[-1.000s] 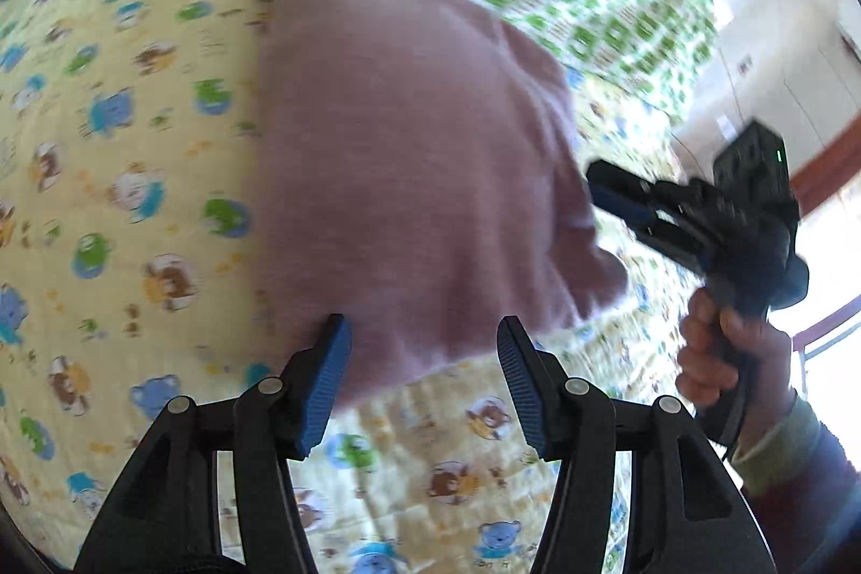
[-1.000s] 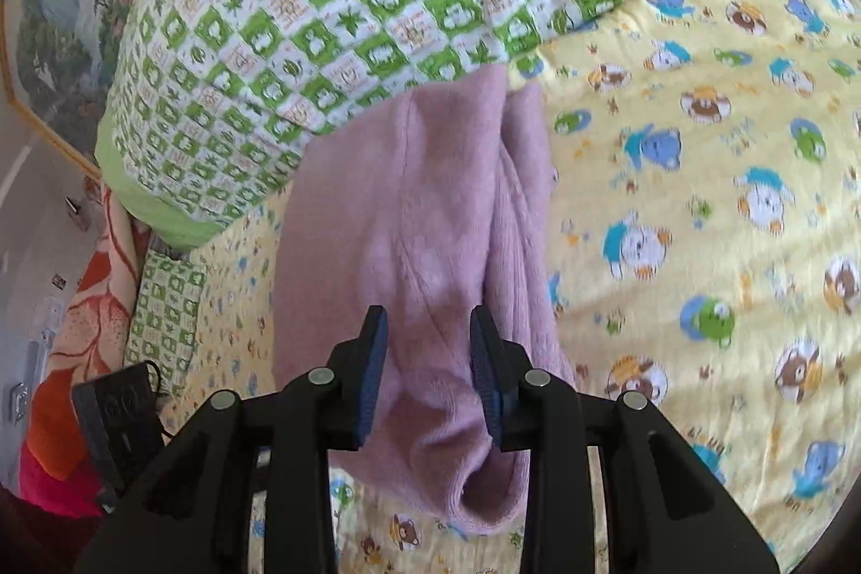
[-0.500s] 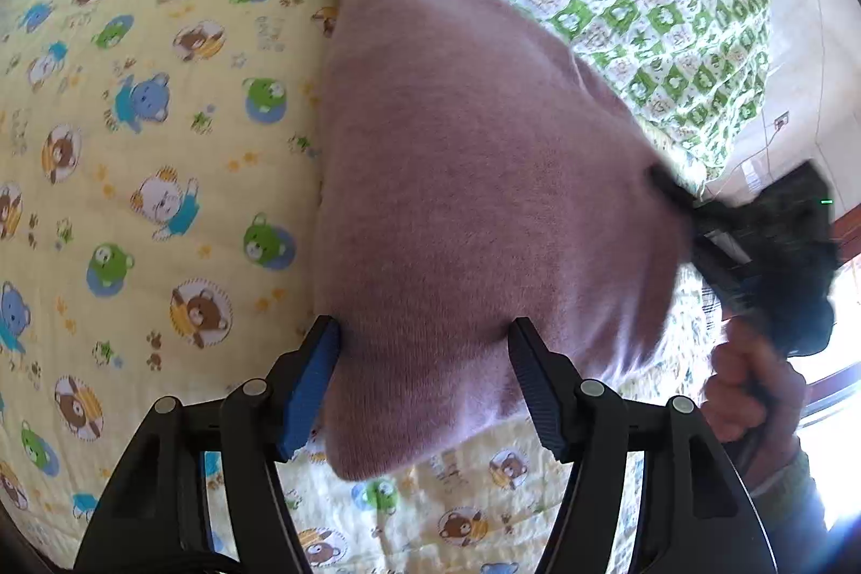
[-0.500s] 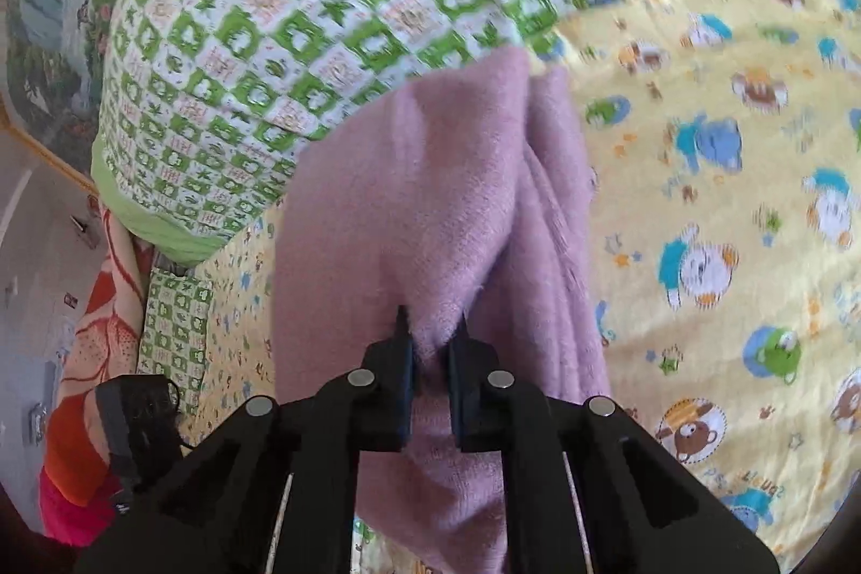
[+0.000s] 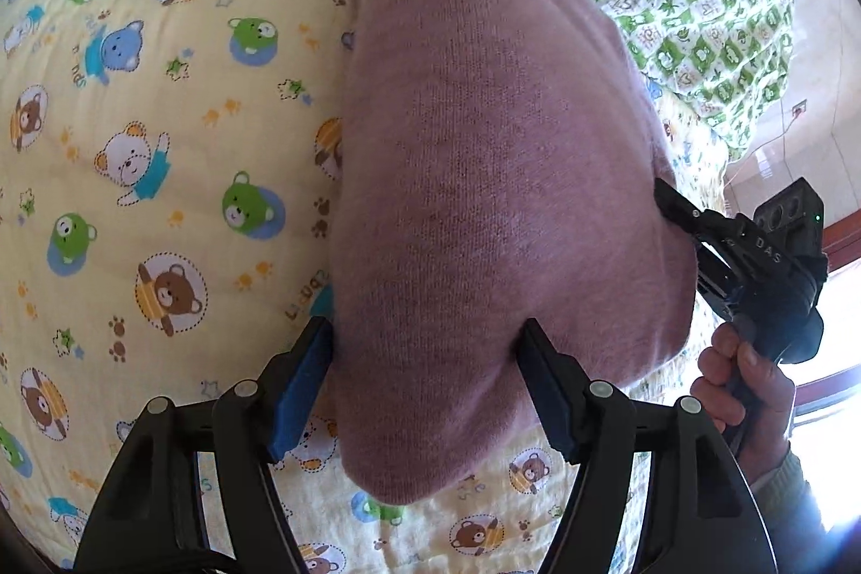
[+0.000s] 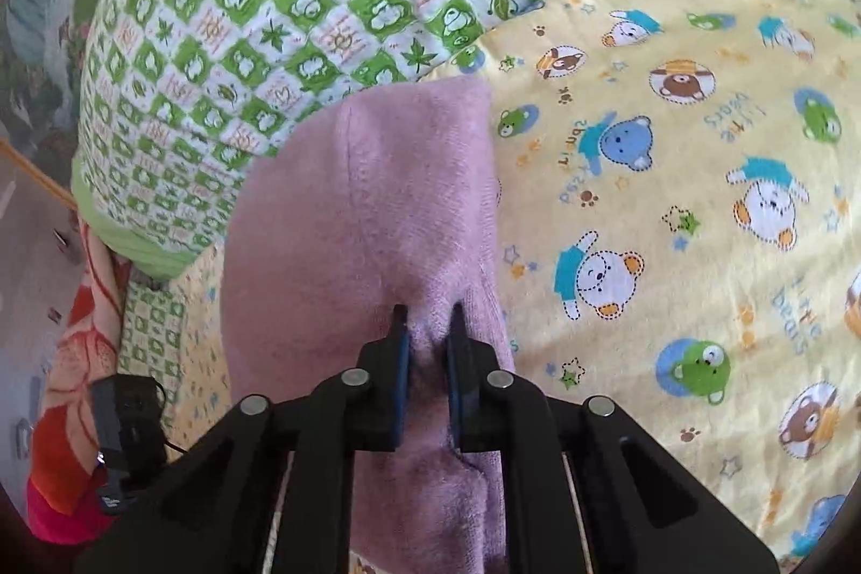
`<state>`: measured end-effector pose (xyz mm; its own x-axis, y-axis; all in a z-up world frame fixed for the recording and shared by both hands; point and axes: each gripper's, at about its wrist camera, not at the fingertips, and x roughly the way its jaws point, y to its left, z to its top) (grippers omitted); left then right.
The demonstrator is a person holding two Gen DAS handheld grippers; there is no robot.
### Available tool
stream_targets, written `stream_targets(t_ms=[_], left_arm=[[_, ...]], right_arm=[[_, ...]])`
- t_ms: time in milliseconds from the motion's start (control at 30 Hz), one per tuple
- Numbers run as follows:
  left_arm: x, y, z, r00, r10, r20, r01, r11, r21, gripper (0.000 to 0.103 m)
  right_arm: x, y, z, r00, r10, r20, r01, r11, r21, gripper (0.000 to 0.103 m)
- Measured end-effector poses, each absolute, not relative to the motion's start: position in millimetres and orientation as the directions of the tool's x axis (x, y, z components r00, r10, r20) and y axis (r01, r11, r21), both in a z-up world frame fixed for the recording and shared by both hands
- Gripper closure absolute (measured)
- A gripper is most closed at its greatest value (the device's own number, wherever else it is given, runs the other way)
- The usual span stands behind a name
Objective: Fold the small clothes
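Left gripper [image 5: 425, 385]: its jaws are standing wide apart and have just been opening further, straddling the near end of the pink knitted garment [image 5: 484, 154] without pinching it. It is pointing steeply downward at the bed.

Right gripper [image 6: 428, 359]: its jaws are clamping a bunched ridge of the pink knitted garment [image 6: 366, 219] after closing within the last second; cloth is filling the narrow gap between the blue pads. In the left wrist view the right gripper [image 5: 664, 200] is biting the garment's right edge, and the person's hand [image 5: 748, 391] is wrapping its fingers around the handle from below, with a sleeve cuff showing at the wrist.

The garment is lying folded on the yellow bear-print sheet [image 5: 161, 143], its far end reaching the green checked quilt [image 6: 258, 14]. The quilt is lying bunched at the head of the bed. An orange-red patterned blanket [image 6: 70, 359] is showing at the bed's edge in the right wrist view.
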<state>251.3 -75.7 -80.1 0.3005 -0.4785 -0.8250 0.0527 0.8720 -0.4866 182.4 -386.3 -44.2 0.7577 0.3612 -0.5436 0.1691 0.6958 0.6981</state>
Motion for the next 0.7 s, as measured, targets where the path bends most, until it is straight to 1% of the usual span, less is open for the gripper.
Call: stream_targets(t_ms=[100, 200, 267, 300, 333, 367, 433, 567, 600, 667, 700], left_arm=[[253.5, -73.9, -71.0, 0.322, -0.472, -0.821, 0.063, 0.876, -0.478, 0.033], [262.4, -67.1, -54.5, 0.358, -0.475, -0.804, 0.068, 0.872, -0.485, 0.032], [274.7, -61.3, -43.6, 0.383, -0.476, -0.791, 0.060, 0.868, -0.493, 0.030], [282.0, -59.5, -40.4, 0.390, -0.474, -0.789, 0.054, 0.867, -0.495, 0.028], [290.5, -58.2, -37.4, 0.395, -0.470, -0.790, 0.045, 0.868, -0.494, 0.027], [301.3, -56.6, -35.0, 0.401, -0.465, -0.789, 0.034, 0.869, -0.494, 0.027], [320.9, -54.8, -32.9, 0.411, -0.457, -0.789, 0.017, 0.869, -0.494, 0.024], [365.1, -47.6, -32.4, 0.427, -0.459, -0.779, -0.029, 0.854, -0.519, 0.024], [375.6, -45.7, -33.5, 0.436, -0.460, -0.773, -0.040, 0.848, -0.528, 0.027], [395.2, -45.3, -37.0, 0.452, -0.442, -0.775, -0.061, 0.851, -0.521, 0.043], [404.8, -42.9, -40.8, 0.454, -0.442, -0.774, -0.071, 0.848, -0.526, 0.066]], right_arm=[[180.0, -384.1, -39.8, 0.762, 0.368, -0.532, 0.163, 0.687, 0.708, 0.083], [177.7, -381.3, -25.4, 0.765, 0.349, -0.541, 0.158, 0.712, 0.684, 0.074], [173.6, -382.6, -18.4, 0.778, 0.331, -0.534, 0.157, 0.720, 0.676, 0.063], [172.5, -383.7, -15.8, 0.785, 0.321, -0.530, 0.158, 0.723, 0.673, 0.059], [172.1, -385.0, -13.5, 0.792, 0.312, -0.525, 0.160, 0.723, 0.672, 0.054], [172.8, -386.1, -13.0, 0.795, 0.309, -0.521, 0.161, 0.722, 0.673, 0.052], [176.7, -388.9, -15.2, 0.795, 0.307, -0.524, 0.169, 0.717, 0.676, 0.052], [191.3, -393.8, -23.1, 0.787, 0.303, -0.537, 0.192, 0.706, 0.681, 0.052], [194.9, -394.3, -24.3, 0.787, 0.302, -0.538, 0.196, 0.705, 0.682, 0.052], [202.3, -395.8, -25.8, 0.789, 0.306, -0.532, 0.194, 0.698, 0.689, 0.052], [205.3, -396.1, -25.9, 0.791, 0.304, -0.531, 0.193, 0.700, 0.687, 0.052]])
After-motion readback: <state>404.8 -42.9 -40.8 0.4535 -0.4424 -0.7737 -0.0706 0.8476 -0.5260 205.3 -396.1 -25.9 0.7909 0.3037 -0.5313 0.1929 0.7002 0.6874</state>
